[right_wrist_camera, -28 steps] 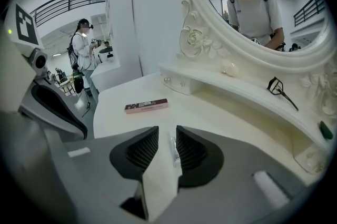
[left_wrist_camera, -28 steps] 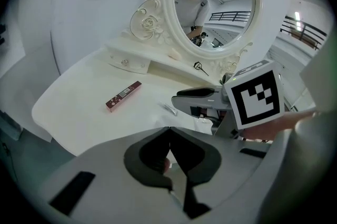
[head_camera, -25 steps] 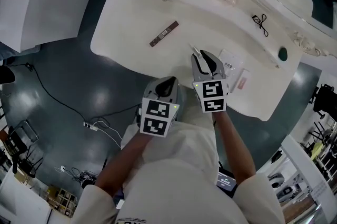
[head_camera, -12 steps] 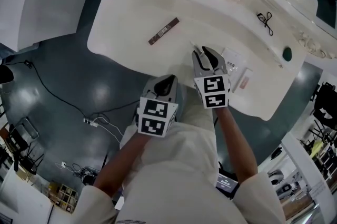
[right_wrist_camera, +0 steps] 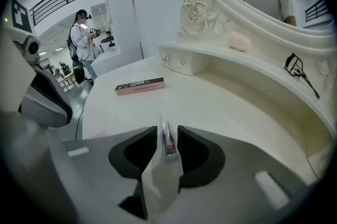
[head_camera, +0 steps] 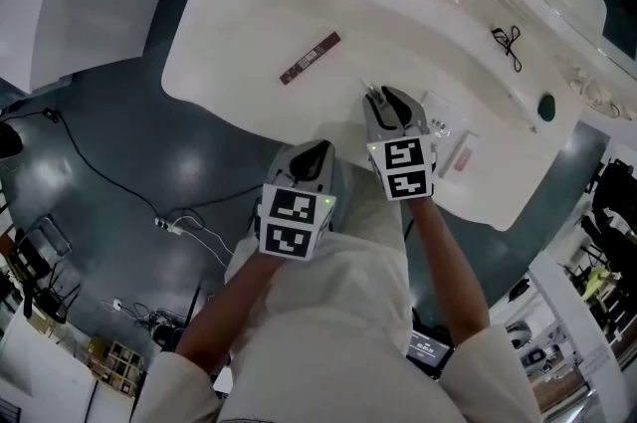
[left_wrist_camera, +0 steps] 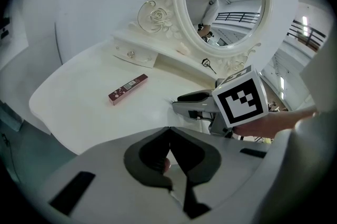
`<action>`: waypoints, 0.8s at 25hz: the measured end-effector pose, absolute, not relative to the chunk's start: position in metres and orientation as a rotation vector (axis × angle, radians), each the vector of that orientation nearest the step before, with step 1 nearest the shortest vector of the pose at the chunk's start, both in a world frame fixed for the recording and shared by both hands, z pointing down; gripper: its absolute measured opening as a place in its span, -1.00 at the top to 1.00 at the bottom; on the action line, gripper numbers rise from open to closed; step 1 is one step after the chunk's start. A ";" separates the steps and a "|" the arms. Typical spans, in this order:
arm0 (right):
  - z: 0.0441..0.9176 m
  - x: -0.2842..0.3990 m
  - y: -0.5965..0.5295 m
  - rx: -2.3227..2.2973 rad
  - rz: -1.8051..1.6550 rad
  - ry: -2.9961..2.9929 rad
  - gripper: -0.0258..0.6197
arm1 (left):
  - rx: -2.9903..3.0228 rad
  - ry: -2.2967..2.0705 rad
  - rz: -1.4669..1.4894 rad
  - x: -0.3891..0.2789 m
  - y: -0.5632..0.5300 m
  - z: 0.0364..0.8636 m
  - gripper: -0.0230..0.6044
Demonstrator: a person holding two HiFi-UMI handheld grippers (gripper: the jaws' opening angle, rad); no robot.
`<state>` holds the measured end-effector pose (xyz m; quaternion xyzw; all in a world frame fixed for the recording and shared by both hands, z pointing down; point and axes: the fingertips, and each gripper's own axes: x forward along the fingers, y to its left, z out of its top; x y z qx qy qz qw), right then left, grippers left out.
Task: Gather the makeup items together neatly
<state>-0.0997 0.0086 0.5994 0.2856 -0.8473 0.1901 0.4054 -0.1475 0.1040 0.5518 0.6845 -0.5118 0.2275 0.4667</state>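
Your right gripper (right_wrist_camera: pixel 167 127): jaws just been opening, now apart, straddling the small clear glue tube (right_wrist_camera: pixel 168 142) on the white vanity tabletop (right_wrist_camera: pixel 221 112), pads clear of it on both sides. Tube's long axis runs along the jaws, pointing away from you. Your left gripper (left_wrist_camera: pixel 169 130) is closed, back off the table edge.

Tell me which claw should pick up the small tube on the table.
Right. The right claw, jaws just opened wider, straddles the tube without pressing it; the left claw is shut, held back short of the table.
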 end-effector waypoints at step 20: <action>0.587 -0.095 0.008 0.738 0.439 -2.168 0.72 | 1.683 -1.265 0.570 -0.142 0.105 0.549 0.90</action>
